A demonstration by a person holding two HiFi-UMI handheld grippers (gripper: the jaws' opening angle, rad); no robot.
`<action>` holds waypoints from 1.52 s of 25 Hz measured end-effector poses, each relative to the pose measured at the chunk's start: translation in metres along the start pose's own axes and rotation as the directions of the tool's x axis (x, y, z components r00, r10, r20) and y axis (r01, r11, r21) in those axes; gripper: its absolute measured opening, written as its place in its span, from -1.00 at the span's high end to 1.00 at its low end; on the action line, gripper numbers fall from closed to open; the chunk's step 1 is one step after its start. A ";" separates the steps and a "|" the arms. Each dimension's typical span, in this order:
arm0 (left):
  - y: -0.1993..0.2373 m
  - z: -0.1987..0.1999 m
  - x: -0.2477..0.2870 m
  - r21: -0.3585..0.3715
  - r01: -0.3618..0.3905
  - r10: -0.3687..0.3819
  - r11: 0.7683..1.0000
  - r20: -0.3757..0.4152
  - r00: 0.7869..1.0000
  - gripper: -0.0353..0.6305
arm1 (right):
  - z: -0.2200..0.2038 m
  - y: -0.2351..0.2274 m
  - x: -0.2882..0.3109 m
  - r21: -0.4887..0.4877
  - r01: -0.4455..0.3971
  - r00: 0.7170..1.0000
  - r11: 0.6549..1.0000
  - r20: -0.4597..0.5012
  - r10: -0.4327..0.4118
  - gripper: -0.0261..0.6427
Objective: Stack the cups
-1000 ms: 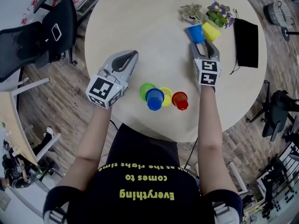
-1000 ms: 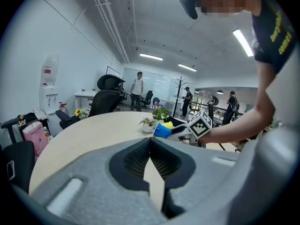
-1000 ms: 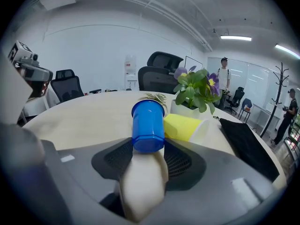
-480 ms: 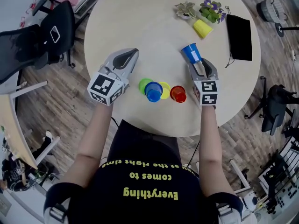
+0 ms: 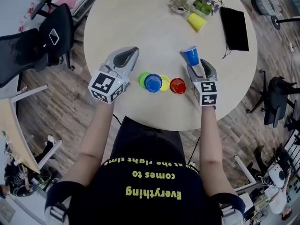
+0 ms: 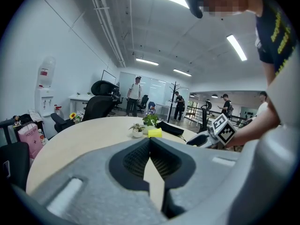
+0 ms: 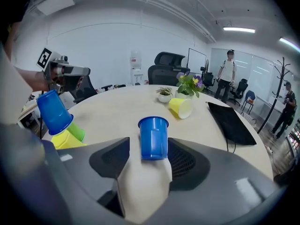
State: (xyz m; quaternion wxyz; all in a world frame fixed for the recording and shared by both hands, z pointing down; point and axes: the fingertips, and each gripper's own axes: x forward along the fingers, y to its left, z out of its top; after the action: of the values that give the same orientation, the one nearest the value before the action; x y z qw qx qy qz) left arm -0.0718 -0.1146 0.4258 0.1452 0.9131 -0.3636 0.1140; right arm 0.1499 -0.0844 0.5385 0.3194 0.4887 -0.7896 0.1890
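Open office, a round pale table (image 5: 140, 27), and all the action sits at its near edge. The right claw (image 5: 200, 71) has just been opening its jaws. They stand apart, and the blue cup (image 5: 190, 56) stands between the tips with a gap on either side: released, not gripped. That cup is the key relation. It lies at 12 o'clock from the right claw, right at the tips, upright, with its long axis vertical and its mouth to the ceiling.

The row of cups sits at 8 o'clock from it: green cup (image 5: 143, 78), second blue cup (image 5: 153, 82), yellow cup (image 5: 165, 82) and red cup (image 5: 177, 85), packed side by side. The red cup is at 9 o'clock of the right claw, just beside it. The right gripper view shows the second blue cup tilted against its neighbours.

The left claw (image 5: 127, 56) is clenched on nothing, at 10 o'clock of the green cup and pointing away from the person. The right hand is much the nearer to the standing cup.

At the far rim, at 12 o'clock, the far yellow cup (image 5: 197, 21) lies on its side next to the potted plants (image 5: 204, 3), its mouth turned roughly back this way. I'd judge that one needs righting before it can nest.
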 end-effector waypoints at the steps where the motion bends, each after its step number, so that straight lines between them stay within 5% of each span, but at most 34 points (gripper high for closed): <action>1: -0.001 0.000 -0.001 0.000 0.000 0.000 1.000 0.000 1.000 0.88 | -0.007 -0.002 0.001 0.004 0.009 1.000 1.000 -0.016 -0.009 0.11; 8: 0.001 -0.002 -0.011 0.004 -0.012 0.012 1.000 -0.007 1.000 0.88 | -0.042 -0.012 0.025 -0.013 0.052 0.995 0.999 -0.085 -0.052 0.18; 12: 0.002 -0.004 -0.014 0.004 -0.019 0.019 1.000 -0.010 1.000 0.88 | -0.036 -0.012 0.026 -0.009 0.053 0.997 0.999 -0.048 -0.053 0.28; 16: 0.000 -0.004 -0.016 0.007 -0.018 0.018 1.000 -0.010 1.000 0.88 | -0.034 -0.013 0.033 -0.007 0.025 0.998 1.000 -0.058 -0.025 0.09; 28: 0.002 -0.001 -0.025 0.006 -0.022 0.022 1.000 0.009 1.000 0.88 | -0.009 -0.014 -0.003 -0.037 0.020 0.999 0.999 -0.034 -0.022 0.21; 38: -0.005 0.001 -0.029 -0.005 -0.010 0.010 1.000 0.030 1.000 0.88 | -0.044 -0.018 -0.057 -0.252 0.041 0.971 0.967 -0.218 -0.098 0.21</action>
State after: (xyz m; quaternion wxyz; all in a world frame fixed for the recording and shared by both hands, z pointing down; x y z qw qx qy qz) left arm -0.0883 -0.0930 0.4148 0.1413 0.9125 -0.3705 0.1003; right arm 0.1983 -0.0283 0.5309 0.4727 0.4481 -0.7470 0.1332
